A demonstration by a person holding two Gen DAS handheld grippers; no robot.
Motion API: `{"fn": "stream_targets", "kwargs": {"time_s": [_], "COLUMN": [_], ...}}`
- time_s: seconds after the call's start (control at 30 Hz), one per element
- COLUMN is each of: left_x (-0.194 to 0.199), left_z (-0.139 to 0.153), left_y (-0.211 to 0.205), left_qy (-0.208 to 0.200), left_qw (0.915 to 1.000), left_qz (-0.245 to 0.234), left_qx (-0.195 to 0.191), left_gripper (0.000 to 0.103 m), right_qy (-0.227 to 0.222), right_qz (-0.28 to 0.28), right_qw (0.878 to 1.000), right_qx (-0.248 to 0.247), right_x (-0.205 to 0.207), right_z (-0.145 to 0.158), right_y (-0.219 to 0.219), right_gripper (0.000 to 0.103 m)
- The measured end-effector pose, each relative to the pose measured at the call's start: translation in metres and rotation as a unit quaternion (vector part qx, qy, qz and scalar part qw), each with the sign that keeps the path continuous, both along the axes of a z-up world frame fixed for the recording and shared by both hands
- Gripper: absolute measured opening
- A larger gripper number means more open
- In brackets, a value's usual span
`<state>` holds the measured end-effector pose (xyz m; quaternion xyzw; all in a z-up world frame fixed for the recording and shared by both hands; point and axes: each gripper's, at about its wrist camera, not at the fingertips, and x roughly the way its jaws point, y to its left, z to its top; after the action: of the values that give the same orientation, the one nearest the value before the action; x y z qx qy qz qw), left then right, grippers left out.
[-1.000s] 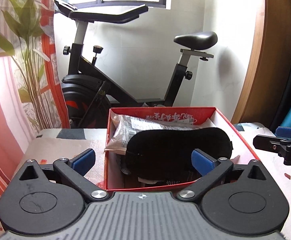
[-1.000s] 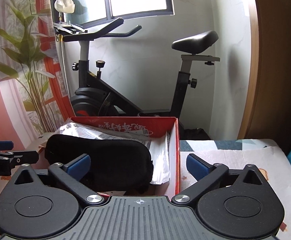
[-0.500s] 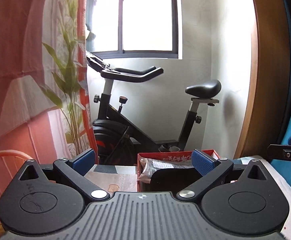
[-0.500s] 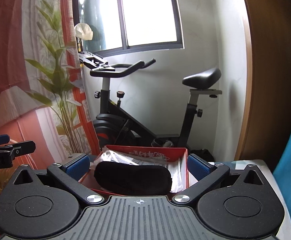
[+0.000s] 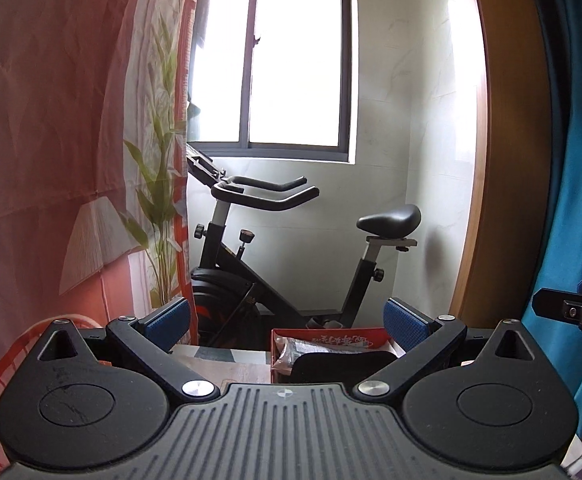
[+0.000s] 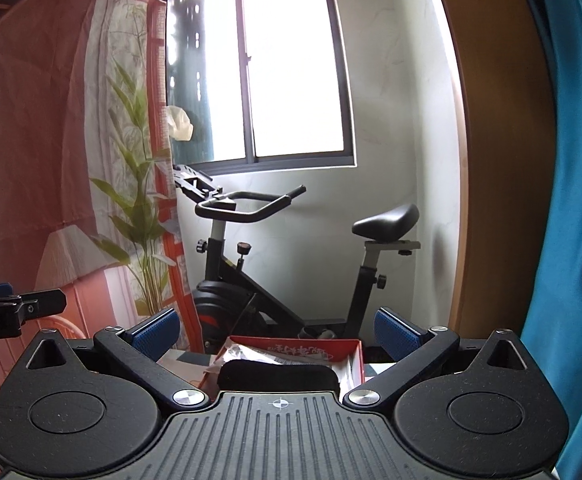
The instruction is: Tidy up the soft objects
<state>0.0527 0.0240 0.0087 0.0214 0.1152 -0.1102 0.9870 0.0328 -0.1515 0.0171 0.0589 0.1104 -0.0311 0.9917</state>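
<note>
Left gripper (image 5: 287,318) is spread wide, nothing between its blue pads (image 5: 405,318), and it sits high, looking out over the room. Right gripper (image 6: 277,330) is the same: jaws apart, empty, level with its partner, whose dark finger pokes in at nine o'clock of the right wrist view.

Just beyond the fingers, low at six o'clock in both views, sits the red box (image 6: 351,354). Lying across its open top is the black eye mask (image 6: 277,376), with a crinkly plastic packet (image 6: 243,354) tucked behind it towards the box's far wall. So the soft piece is in the box, and neither tool is touching it.

Further out at twelve o'clock stands the exercise bike (image 5: 291,264) under the bright window (image 5: 297,52); a leafy plant (image 6: 143,216) at ten o'clock, a teal curtain (image 6: 571,200) at three.

Now the risks. The mask looks perched high rather than settled, so my read is it could spring up or slide off over the rim if the box is nudged. With both cameras aimed this high, the box is half hidden behind the gripper bodies; any descent from here goes in nearly blind, and a finger could clip the thin cardboard wall and shove the whole box along the table.
</note>
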Motion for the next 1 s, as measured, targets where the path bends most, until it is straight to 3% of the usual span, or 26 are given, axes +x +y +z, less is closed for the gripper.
{"fn": "stream_targets", "kwargs": {"time_s": [0.17,0.4,1.0], "left_x": [-0.025,-0.051,-0.053], "left_z": [0.001,0.000,0.001], "left_y": [-0.001,-0.017,-0.016], "left_qy": [-0.017,-0.038,-0.030], "left_qw": [0.9998,0.9984,0.9989], "left_qz": [0.005,0.019,0.021], "left_qx": [0.003,0.037,0.030], "left_gripper": [0.103,0.103,0.103], "right_qy": [-0.012,-0.021,-0.021], "right_qz": [-0.007,-0.010,-0.028], "right_qw": [1.000,1.000,0.999], "right_qx": [-0.008,-0.018,-0.012], "right_x": [-0.025,-0.046,-0.050], "right_z": [0.007,0.005,-0.004], "right_y": [0.007,0.015,0.009], "right_gripper": [0.103,0.103,0.103]}}
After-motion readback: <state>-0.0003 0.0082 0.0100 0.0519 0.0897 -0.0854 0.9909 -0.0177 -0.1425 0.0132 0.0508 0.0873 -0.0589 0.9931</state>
